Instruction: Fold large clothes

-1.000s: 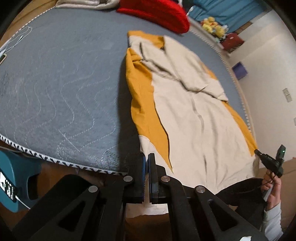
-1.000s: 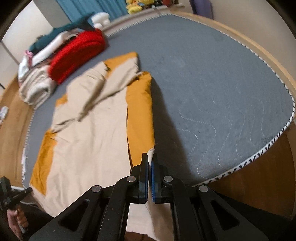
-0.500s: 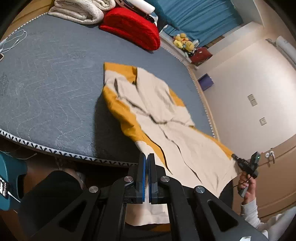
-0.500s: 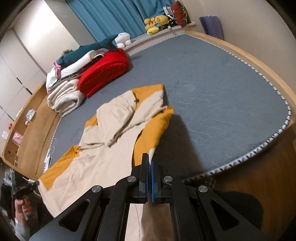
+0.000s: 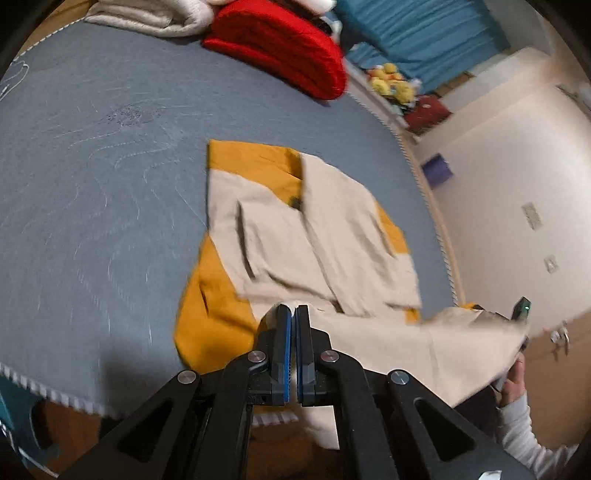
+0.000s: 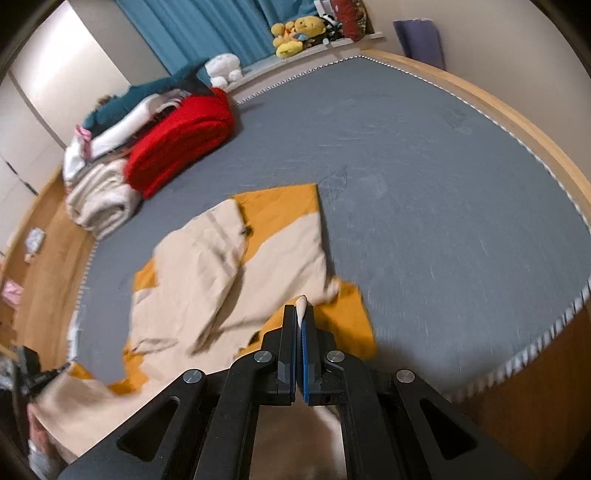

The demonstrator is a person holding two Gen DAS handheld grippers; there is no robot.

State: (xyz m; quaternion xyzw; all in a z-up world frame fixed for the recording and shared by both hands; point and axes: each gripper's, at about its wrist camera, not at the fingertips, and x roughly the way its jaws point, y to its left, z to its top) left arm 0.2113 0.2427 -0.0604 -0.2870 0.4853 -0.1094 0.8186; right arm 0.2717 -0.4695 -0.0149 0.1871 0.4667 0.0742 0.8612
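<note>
**Hem corners pinched, lower half of the garment lifted over the mattress**

The beige-and-mustard garment (image 5: 317,236) is soft, light, limp cloth: it sags between supports, creases easily and keeps no shape of its own. A thin hem can creep out of narrow pads, so the sound place to take it is at the two bottom corners, with a good bite of fabric well inside the pads, not just the very edge.

Its upper part lies flat near the middle of the grey quilted mattress (image 5: 92,177), sleeves folded inward over the chest. The lower part is raised off the bed and stretches as a slack beige sheet between the two tools.

The left gripper (image 5: 293,314) is fully closed, and pale cloth shows in the slit between its blue-lined pads, so it seems to clamp one hem corner, though motion blur softens that view. The right gripper (image 6: 300,306) is likewise closed tight, with a sliver of beige hem poking up between its fingertips. In the left wrist view the far corner runs to the right gripper, held by the person's hand (image 5: 511,384); the cloth reaches it, though the pinch itself is blurred.

Beyond the garment, a folded red blanket (image 6: 184,136) and a cream folded blanket (image 6: 99,199) sit at the mattress's far edge, well apart from it, with teal curtains (image 6: 207,33) and plush toys (image 6: 295,35) behind.
</note>
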